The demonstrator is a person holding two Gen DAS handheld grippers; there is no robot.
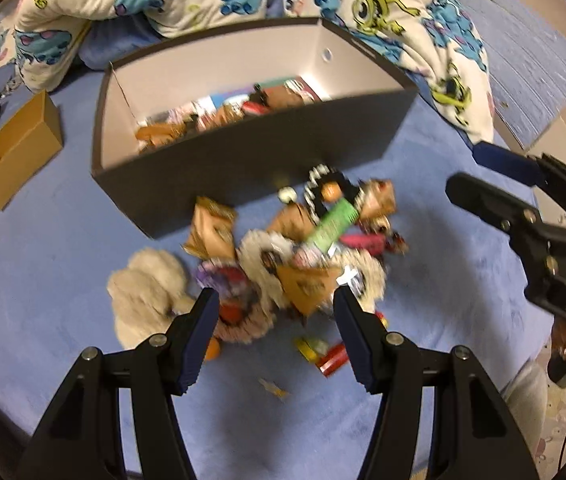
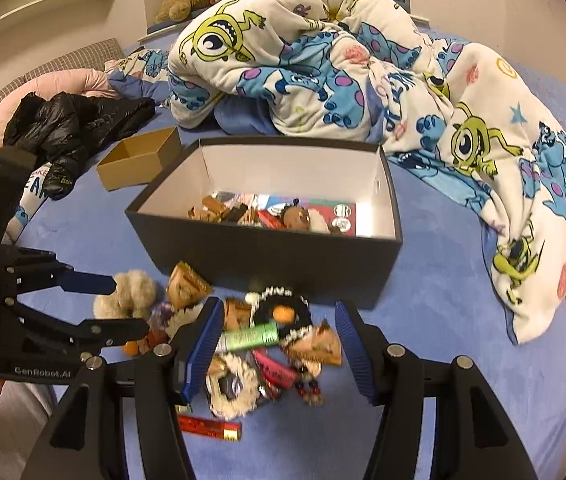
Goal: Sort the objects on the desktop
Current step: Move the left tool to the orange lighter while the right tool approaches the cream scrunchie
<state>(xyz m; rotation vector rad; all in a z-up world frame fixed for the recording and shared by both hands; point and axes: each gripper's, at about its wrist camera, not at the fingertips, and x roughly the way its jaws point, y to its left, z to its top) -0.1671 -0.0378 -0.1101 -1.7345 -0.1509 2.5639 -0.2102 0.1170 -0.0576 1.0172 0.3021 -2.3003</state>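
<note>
Clutter pile [image 2: 267, 344] sits on the blue bedspread [image 2: 463, 380], right up against the near wall of the dark box [image 2: 267, 252], which already has some bits inside. Pile = snack packets, fluffy scrunchies, a cream plush toy [image 1: 147, 292], a green tube [image 2: 253, 336], a red stick [image 2: 209, 426] nearest the cameras.

Right gripper [image 2: 277, 344]: jaws wide apart, holding nothing, hovering over the pile w/ the green tube directly between the fingers. Tube's long axis runs roughly left-right in the right wrist view, i.e. across the gap from finger to finger, not along it. Probably needs a wrist turn before closing, else pads meet the tube's ends.

Left gripper [image 1: 277, 332]: also wide open, empty, over the pile's near-left part, plush toy just to its left.

Right looks nearer the tube; left nearer the plush. Box lies straight ahead of both, beyond the pile. Blur makes small items hard to ID.
</note>
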